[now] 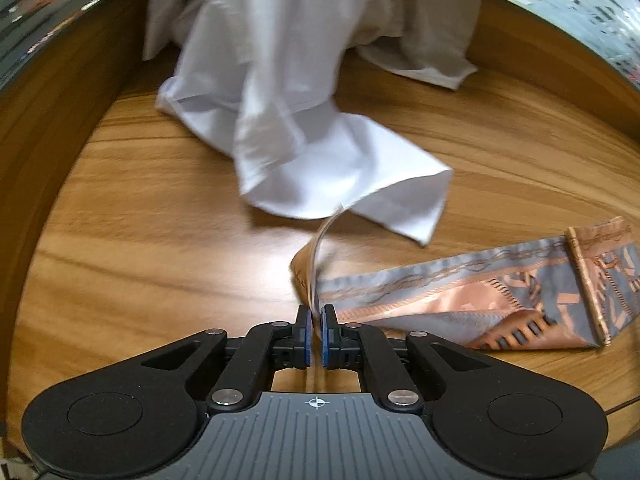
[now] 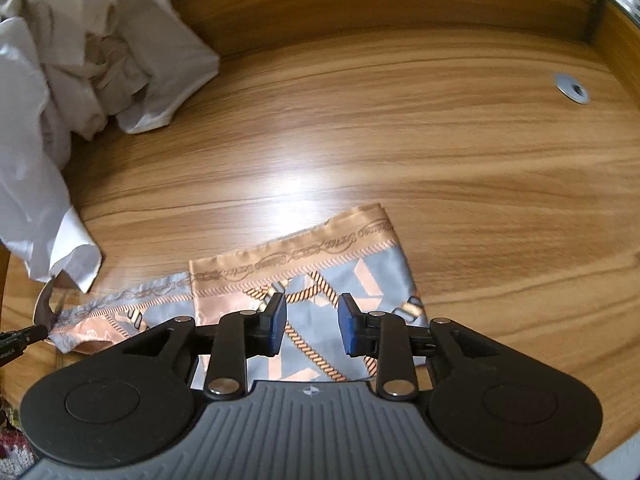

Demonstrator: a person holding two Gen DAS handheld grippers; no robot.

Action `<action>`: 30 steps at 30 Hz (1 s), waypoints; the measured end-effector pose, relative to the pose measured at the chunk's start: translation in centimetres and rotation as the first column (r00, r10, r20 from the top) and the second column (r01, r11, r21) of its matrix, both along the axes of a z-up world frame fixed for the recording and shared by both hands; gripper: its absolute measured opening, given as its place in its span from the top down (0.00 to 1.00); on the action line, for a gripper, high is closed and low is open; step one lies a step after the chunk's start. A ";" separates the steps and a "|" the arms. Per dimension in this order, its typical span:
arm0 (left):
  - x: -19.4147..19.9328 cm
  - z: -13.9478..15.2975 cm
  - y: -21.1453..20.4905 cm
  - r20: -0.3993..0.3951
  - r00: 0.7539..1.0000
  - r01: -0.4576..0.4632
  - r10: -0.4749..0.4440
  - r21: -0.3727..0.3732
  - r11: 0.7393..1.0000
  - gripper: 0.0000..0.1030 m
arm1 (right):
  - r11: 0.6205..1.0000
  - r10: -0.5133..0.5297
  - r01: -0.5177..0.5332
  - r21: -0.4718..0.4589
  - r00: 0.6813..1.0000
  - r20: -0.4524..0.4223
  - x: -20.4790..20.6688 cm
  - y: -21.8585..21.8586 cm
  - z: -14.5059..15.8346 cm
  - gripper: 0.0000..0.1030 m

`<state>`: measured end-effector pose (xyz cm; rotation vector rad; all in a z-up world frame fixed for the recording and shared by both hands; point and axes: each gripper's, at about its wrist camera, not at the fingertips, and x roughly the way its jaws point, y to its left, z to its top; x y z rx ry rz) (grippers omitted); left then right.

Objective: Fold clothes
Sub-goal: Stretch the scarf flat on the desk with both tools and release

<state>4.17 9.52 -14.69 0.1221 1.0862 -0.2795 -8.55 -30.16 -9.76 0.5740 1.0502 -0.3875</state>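
Note:
A silky scarf (image 1: 480,300) in peach and grey-blue with a chain and rope print lies folded into a band on the wooden table (image 1: 140,240). My left gripper (image 1: 316,320) is shut on the scarf's left end, and the cloth edge curls up between the pads. In the right wrist view the scarf (image 2: 320,272) lies right under my right gripper (image 2: 312,322), which is open and hovers over its folded right part. The left gripper's tip (image 2: 24,334) shows at the far left, pinching the scarf's end.
A white garment (image 1: 304,152) lies crumpled behind the scarf, with a beige one (image 1: 424,40) further back. Both show at the left in the right wrist view (image 2: 60,80). A metal grommet (image 2: 572,88) sits in the table at the far right. The table has a raised wooden back edge.

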 end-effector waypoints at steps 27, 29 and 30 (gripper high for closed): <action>-1.7 -0.9 -7.4 -0.020 0.997 -0.081 0.080 -0.086 0.993 0.69 | 0.981 0.188 -0.190 -0.029 0.981 -0.045 1.1 2.2 2.0 0.57; -1.5 -1.4 -7.4 -0.036 0.989 -0.144 0.142 -0.093 0.985 0.69 | 0.980 0.191 -0.193 -0.040 0.980 -0.053 0.5 1.8 2.2 0.56; -1.3 -1.6 -7.4 -0.046 0.984 -0.178 0.174 -0.097 0.979 0.69 | 0.980 0.193 -0.195 -0.046 0.980 -0.056 0.2 1.6 2.4 0.56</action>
